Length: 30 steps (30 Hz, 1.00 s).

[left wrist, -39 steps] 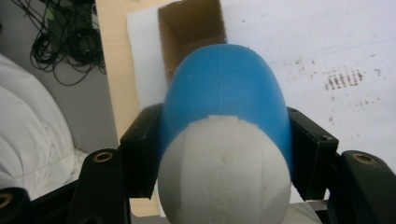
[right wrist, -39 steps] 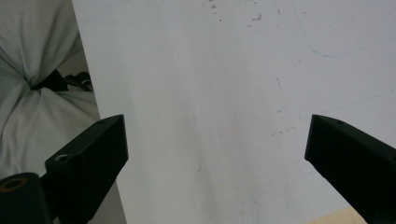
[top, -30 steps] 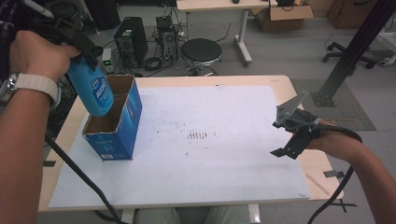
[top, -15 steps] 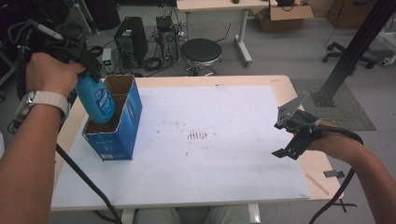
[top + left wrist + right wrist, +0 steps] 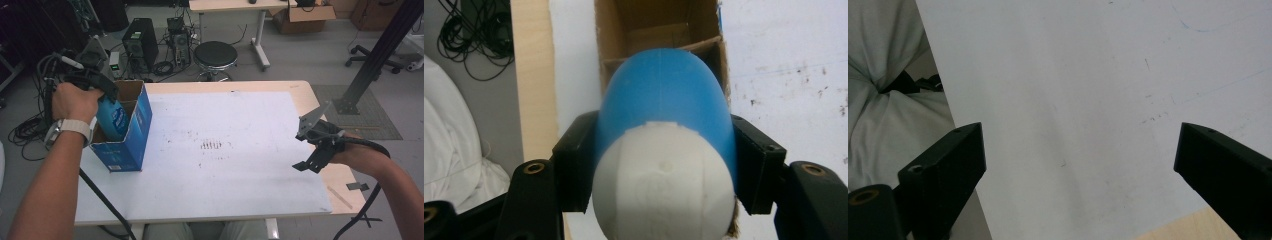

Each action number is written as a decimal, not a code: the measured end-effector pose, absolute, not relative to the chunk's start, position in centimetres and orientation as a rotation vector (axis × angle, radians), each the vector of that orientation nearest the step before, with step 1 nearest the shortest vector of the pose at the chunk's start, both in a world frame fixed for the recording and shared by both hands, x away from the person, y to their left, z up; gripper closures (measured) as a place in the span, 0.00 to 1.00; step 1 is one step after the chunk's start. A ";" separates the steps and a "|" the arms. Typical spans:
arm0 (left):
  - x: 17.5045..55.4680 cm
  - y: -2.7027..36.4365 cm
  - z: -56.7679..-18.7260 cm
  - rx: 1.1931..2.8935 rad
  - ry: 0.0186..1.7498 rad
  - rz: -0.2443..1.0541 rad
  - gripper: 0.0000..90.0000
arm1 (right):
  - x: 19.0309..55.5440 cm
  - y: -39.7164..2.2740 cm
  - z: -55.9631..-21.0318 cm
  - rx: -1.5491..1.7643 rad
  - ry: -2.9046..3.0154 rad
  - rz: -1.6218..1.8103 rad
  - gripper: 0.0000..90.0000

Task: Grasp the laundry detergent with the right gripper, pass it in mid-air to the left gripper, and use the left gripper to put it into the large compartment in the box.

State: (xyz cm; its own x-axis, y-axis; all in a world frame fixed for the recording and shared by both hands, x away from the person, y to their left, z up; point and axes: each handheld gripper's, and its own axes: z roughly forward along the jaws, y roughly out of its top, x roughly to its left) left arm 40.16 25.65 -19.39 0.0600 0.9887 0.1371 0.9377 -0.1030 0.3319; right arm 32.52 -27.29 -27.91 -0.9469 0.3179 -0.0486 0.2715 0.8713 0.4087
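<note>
A blue bottle point(image 5: 113, 121) with a white cap point(image 5: 664, 185) hangs partly inside an open blue cardboard box point(image 5: 131, 135) at the table's left side. My left gripper point(image 5: 105, 97) is shut on the bottle, its black jaws pressing both sides of the blue body point(image 5: 664, 105). In the left gripper view the box's brown inside point(image 5: 649, 30) lies straight beyond the bottle. My right gripper point(image 5: 300, 151) stands open near the right edge of the white sheet point(image 5: 225, 115), with nothing between its jaws point(image 5: 1078, 160).
The box stands upright on the sheet's left edge. Bare wood point(image 5: 340, 180) runs along the table's right side with a small tape piece point(image 5: 358, 186). Behind the table are a black stool point(image 5: 215, 55), computer towers point(image 5: 137, 42), cables and a black post point(image 5: 375, 55).
My left gripper has come down and slightly left with the bottle, from above the box to partly inside it. The right gripper has stayed in place.
</note>
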 end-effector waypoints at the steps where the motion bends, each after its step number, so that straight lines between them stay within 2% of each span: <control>1: 40.2 25.7 -19.8 2.167 1.996 0.495 0.43 | 32.5 -27.3 -28.0 0.461 2.929 0.615 0.07; 15: 40.6 25.6 -24.4 2.182 1.992 0.492 0.43 | 32.6 -27.4 -28.5 0.471 2.937 0.607 0.07; 30: 40.8 25.7 -27.2 2.208 1.999 0.465 0.43 | 32.6 -27.4 -28.9 0.484 2.942 0.604 0.07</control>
